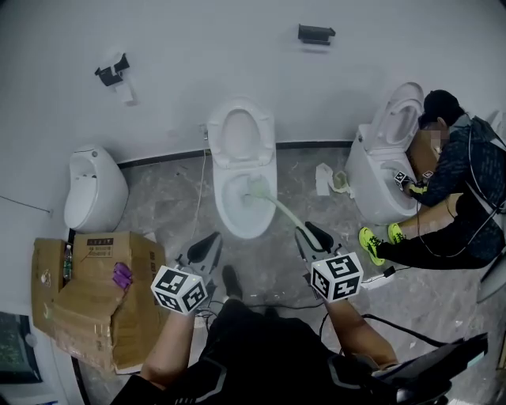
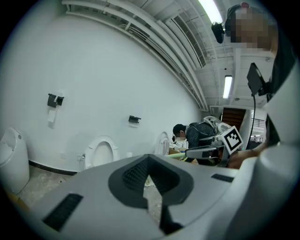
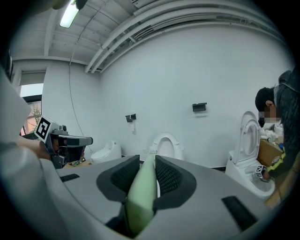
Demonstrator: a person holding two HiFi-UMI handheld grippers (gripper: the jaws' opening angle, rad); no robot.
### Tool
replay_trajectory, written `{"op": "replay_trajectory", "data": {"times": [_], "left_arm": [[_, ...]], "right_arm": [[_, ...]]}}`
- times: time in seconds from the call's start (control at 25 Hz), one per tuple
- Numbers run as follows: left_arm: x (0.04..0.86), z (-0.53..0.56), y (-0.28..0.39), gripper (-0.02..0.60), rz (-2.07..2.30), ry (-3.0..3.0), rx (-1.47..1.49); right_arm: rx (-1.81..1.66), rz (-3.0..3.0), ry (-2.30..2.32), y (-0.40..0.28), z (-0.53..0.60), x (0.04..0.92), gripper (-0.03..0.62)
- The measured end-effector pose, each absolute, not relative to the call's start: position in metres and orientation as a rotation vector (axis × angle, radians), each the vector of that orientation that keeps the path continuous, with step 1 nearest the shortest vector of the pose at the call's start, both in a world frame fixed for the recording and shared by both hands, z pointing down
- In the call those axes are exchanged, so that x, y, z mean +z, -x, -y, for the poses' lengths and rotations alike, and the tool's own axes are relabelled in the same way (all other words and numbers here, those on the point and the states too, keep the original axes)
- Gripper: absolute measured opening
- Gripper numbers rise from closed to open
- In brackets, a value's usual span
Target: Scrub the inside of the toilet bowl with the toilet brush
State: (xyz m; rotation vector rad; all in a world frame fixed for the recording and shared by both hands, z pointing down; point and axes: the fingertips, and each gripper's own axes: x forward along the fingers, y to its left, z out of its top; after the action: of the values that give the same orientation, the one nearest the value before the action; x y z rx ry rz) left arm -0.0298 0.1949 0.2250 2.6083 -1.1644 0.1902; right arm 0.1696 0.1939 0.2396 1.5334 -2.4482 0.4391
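A plain white wall (image 1: 237,47) fills twelve o'clock, with a paper holder (image 1: 112,73) at eleven. Grey marbled floor (image 1: 158,213) spreads below, and cardboard boxes (image 1: 87,300) sit at eight o'clock. A ceiling tube light (image 2: 210,10) glows overhead.

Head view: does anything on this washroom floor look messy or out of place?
Yes. A battered cardboard box sags open at the left, flaps crumpled, with a purple thing on top. What looks like white paper lies between the middle toilet and the right toilet. Loose black cables trail across the floor.
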Motion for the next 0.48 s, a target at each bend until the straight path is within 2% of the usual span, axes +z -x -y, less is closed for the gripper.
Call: {"op": "replay_trajectory", "data": {"times": [0.48], "left_arm": [[0.241,-0.107,0.061,0.009,1.114,-2.596,0.196]], "right_arm": [[0.460,2.395,-1.558,-0.143,-0.115,0.251,0.110]]}}
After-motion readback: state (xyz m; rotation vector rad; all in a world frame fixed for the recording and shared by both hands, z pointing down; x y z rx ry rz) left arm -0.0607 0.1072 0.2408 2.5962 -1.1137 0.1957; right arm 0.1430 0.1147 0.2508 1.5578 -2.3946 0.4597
